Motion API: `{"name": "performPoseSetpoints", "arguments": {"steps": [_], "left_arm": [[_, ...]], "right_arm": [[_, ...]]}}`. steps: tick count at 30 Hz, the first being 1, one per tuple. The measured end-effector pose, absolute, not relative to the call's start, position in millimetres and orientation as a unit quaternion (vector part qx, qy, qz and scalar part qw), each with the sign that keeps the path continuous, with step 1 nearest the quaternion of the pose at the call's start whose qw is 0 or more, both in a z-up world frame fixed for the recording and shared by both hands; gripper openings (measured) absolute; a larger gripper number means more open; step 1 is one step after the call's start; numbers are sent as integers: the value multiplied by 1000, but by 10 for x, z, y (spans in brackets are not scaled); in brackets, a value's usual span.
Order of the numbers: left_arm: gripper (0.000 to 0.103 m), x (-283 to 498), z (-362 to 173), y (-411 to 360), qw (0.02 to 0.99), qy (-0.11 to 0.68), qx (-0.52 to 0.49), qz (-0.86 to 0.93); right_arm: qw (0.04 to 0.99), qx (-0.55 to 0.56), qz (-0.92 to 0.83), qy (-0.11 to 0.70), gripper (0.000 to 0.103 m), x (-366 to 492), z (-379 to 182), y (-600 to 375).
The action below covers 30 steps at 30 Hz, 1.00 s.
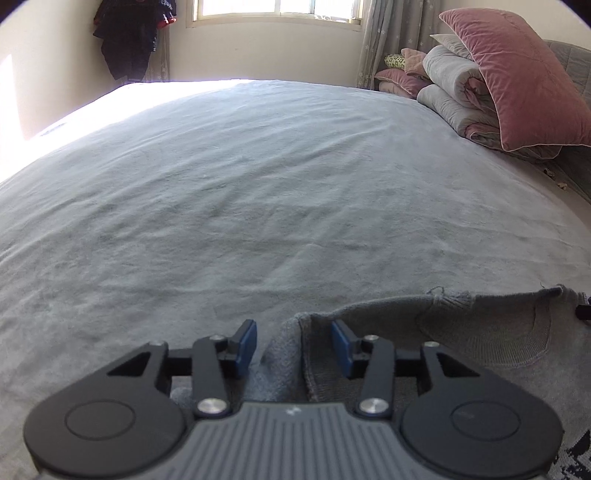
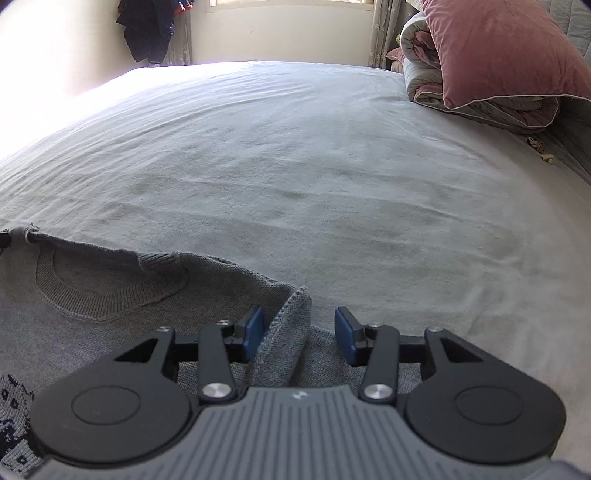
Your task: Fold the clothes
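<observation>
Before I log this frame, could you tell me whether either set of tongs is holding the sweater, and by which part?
Nothing is held. Both the left tongs and right tongs are open, each straddling a raised shoulder fold of the grey sweater.

Daylight is pouring through the bright window [image 1: 273,9], blowing out the far left edge of the grey-sheeted bed [image 1: 229,192] in both views. Fisheye distortion is bowing the bed and darkening the frame corners.

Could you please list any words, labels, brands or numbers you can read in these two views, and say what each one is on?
No readable text in either view.
Left gripper body: a small pale mark, too small to read.
Right gripper body: the same kind of mark, unreadable.
Grey sweater: a dark knitted pattern only, no letters.
</observation>
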<state>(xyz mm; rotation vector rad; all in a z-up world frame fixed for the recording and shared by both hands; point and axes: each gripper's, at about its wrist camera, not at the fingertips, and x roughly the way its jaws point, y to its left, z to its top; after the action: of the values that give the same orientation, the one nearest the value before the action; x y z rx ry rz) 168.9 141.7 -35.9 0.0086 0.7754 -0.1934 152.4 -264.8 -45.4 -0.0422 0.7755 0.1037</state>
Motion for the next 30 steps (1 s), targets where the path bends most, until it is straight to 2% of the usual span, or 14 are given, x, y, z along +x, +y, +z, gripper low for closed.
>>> {"name": "performPoseSetpoints", "arguments": {"steps": [6, 7, 8, 9, 10, 11, 14, 18, 30], "left_arm": [[44, 1786, -446, 1322, 914, 387, 7, -123], [39, 1786, -464, 1314, 915, 384, 5, -121], [24, 1784, -482, 1307, 917, 380, 3, -120], [17, 1769, -499, 1293, 918, 377, 1, -121], [10, 1748, -514, 1268, 919, 374, 1, -121], [8, 1724, -520, 1233, 922, 369, 8, -118], [6, 1649, -485, 1125, 932, 345, 38, -106], [6, 1620, -306, 1118, 949, 303, 29, -82], [6, 2144, 33, 915, 966, 250, 46, -38]], "right_arm": [[926, -9, 70, 371, 47, 1559, -533, -2613], [926, -10, 72, 371, 47, 1561, -544, -2594], [926, -13, 76, 370, 38, 1556, -548, -2570], [926, -23, 78, 369, 28, 1546, -546, -2533], [926, -33, 80, 368, 12, 1535, -542, -2493], [926, -43, 82, 367, 11, 1525, -539, -2453], [935, -82, 55, 340, 10, 1463, -496, -2335], [944, -134, 15, 302, 9, 1379, -437, -2179], [958, -136, -40, 249, 8, 1888, -67, -2290]]}}
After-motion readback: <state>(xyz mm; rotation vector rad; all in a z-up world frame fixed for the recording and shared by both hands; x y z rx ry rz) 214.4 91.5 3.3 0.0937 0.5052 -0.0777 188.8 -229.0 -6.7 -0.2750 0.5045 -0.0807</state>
